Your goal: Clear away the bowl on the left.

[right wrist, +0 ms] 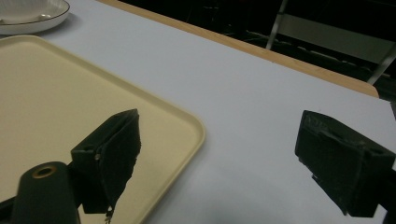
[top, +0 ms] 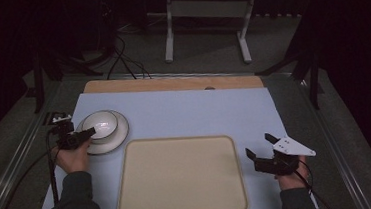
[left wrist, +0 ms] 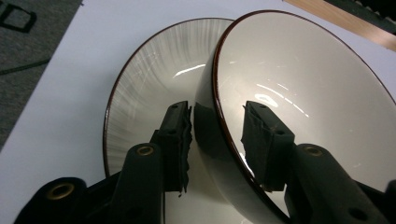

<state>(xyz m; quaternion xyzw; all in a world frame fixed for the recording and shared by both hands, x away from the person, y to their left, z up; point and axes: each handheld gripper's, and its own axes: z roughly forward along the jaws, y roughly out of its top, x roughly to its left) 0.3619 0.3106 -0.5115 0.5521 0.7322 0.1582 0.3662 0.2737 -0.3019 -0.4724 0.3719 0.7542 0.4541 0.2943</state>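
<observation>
Glazed bowl, left counter edge: rigid, slippery, breakable; left gripper jaws straddling rim, unclamped (right gripper agape).

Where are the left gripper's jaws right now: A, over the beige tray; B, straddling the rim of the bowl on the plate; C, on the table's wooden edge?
B: in the left gripper view the left gripper has one jaw outside and one inside the wall of the bowl, which sits on the plate.
</observation>
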